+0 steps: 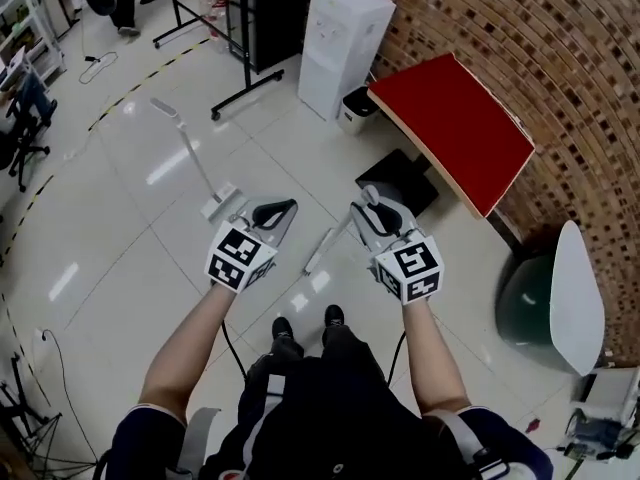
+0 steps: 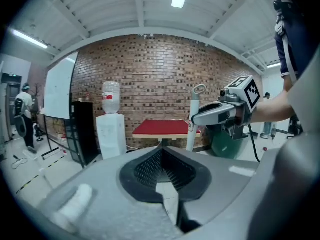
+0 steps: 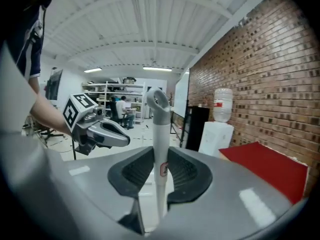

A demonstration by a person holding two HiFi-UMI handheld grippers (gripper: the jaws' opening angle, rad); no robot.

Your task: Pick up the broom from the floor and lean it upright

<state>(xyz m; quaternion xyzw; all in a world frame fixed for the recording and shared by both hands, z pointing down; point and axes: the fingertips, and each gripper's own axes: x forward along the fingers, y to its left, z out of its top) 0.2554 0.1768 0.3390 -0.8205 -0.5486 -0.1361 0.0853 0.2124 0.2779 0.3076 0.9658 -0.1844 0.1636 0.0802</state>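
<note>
The broom's white handle (image 3: 161, 134), with a grey cap and hanging hole at its top, stands upright between the pads of my right gripper (image 3: 161, 156), which is shut on it. In the head view the right gripper (image 1: 372, 202) holds the handle near its top, and the lower handle (image 1: 325, 246) slants down to the floor in front of the person's feet. The broom head is not clear to see. My left gripper (image 1: 279, 209) hovers beside it to the left, its tips together and nothing between them (image 2: 162, 151). From the left gripper view the handle (image 2: 192, 121) shows in the right gripper (image 2: 216, 113).
A second white pole with a flat base (image 1: 195, 158) stands on the tiles to the left. A red table (image 1: 455, 128), a water dispenser (image 1: 345, 43), a small bin (image 1: 357, 108) and a green chair (image 1: 540, 303) line the brick wall (image 1: 560, 58) on the right.
</note>
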